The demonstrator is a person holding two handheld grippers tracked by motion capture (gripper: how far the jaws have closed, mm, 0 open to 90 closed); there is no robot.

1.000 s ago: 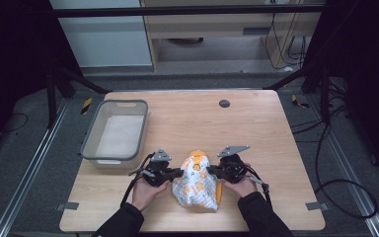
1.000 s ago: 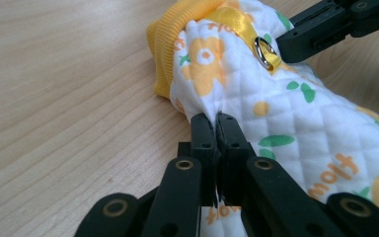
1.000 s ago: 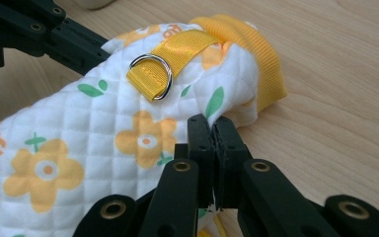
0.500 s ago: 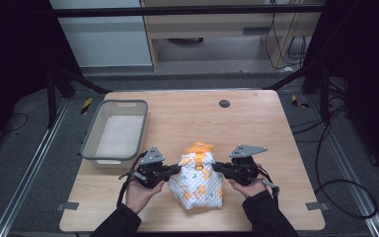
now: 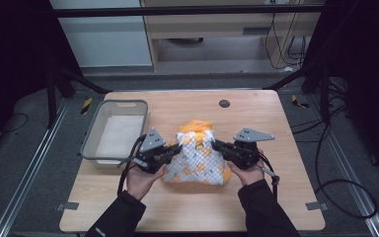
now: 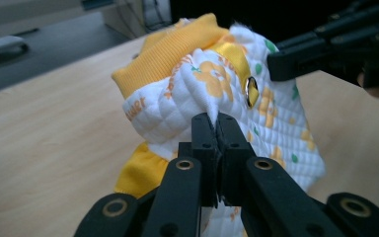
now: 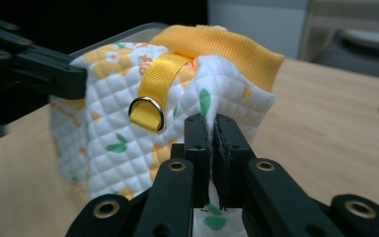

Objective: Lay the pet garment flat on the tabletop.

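A small quilted white garment (image 5: 197,158) with orange flowers, green leaves and yellow ribbed trim lies at the table's front middle. My left gripper (image 5: 177,148) is shut on its left side, pinching a fold of the quilted cloth (image 6: 205,106). My right gripper (image 5: 215,144) is shut on its right side, with the cloth (image 7: 217,94) between its jaws. A yellow ribbon loop with a metal ring (image 7: 147,114) hangs on the garment. The other gripper's black jaw reaches in from the side of each gripper view.
A grey plastic bin (image 5: 113,131) stands at the table's left, close to my left hand. A dark round hole (image 5: 224,103) sits in the wooden tabletop (image 5: 276,128) behind the garment. Cables trail from both grippers.
Both grippers have moved apart and a little forward, spreading the garment wider and flatter between them. Both jaws stay shut on the cloth.
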